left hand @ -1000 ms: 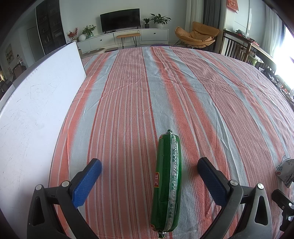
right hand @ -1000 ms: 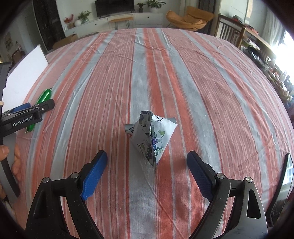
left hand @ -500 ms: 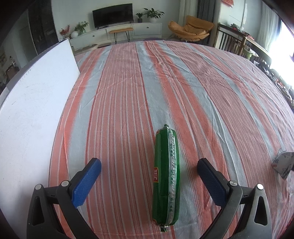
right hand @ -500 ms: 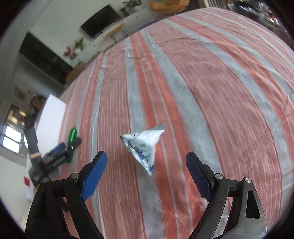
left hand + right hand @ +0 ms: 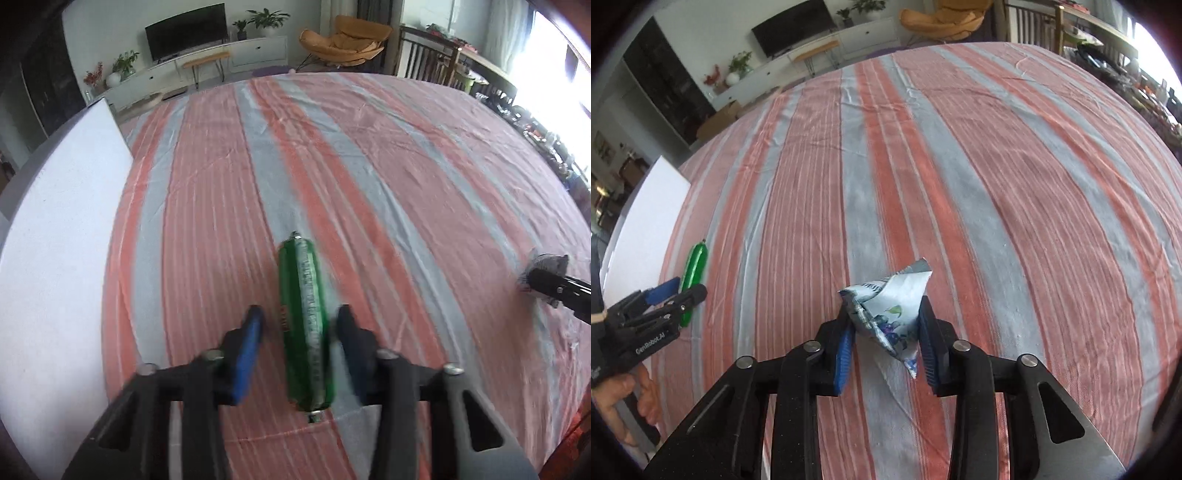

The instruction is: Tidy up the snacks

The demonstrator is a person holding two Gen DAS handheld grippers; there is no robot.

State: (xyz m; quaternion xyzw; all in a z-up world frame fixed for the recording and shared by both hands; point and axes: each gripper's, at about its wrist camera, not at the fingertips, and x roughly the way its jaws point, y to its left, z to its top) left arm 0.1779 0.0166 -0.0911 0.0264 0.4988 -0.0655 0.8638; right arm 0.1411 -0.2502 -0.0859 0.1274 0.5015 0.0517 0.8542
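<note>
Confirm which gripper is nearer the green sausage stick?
Left. The left gripper straddles the green sausage stick, its jaws having just been closing around it. The right gripper, off to the side, has just been closing on the triangular snack packet.

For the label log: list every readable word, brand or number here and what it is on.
"GenRobot.AI": on the left claw, seen from the right wrist.
Green sausage snack: print and red tag too blurred to read.
Pyramid snack packet: print too blurred to read.
</note>
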